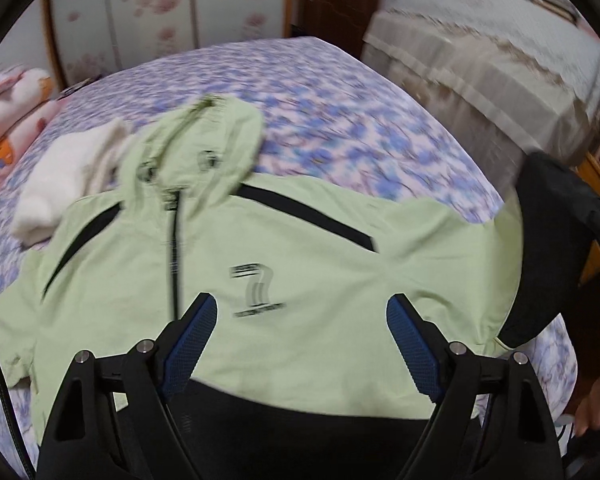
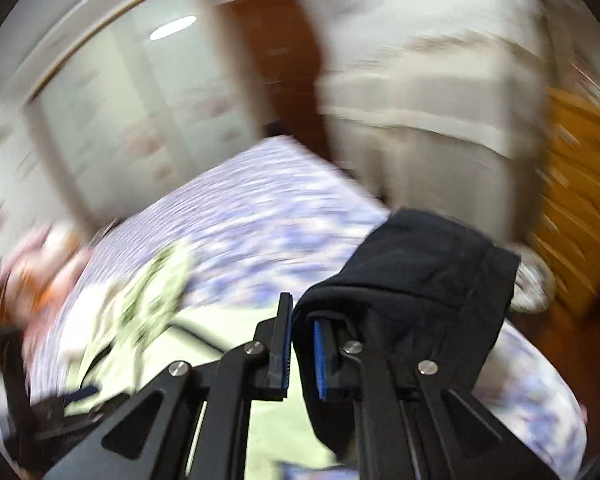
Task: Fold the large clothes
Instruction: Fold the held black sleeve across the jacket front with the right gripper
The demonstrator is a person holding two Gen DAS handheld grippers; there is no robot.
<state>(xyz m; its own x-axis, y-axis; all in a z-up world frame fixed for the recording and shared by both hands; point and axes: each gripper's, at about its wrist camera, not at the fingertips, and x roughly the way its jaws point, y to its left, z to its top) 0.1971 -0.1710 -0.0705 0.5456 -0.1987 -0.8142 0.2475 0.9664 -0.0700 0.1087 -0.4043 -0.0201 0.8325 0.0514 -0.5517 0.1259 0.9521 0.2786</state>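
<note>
A pale green hooded jacket [image 1: 260,312] lies spread front-up on a bed [image 1: 340,120] covered in a purple-and-white flowered sheet. Its hood points toward the far end of the bed, a dark zip runs down its middle, and black stripes mark the shoulders. A white garment [image 1: 64,176] sits bunched beside the hood, touching the jacket's shoulder.

The left gripper [image 1: 302,312] hovers over the jacket's chest with its blue-padded fingers [image 1: 192,344] spread wide, nothing between them.

The right gripper [image 2: 300,344] has its fingers nearly together, pinching the edge of a black cuff [image 2: 412,280], the dark end of the jacket's sleeve, which drapes over the right-hand finger. In the left wrist view this dark cloth hangs raised at the jacket's right edge. The right wrist view is heavily blurred. A second bed with a beige cover [image 1: 480,60] stands beyond.
</note>
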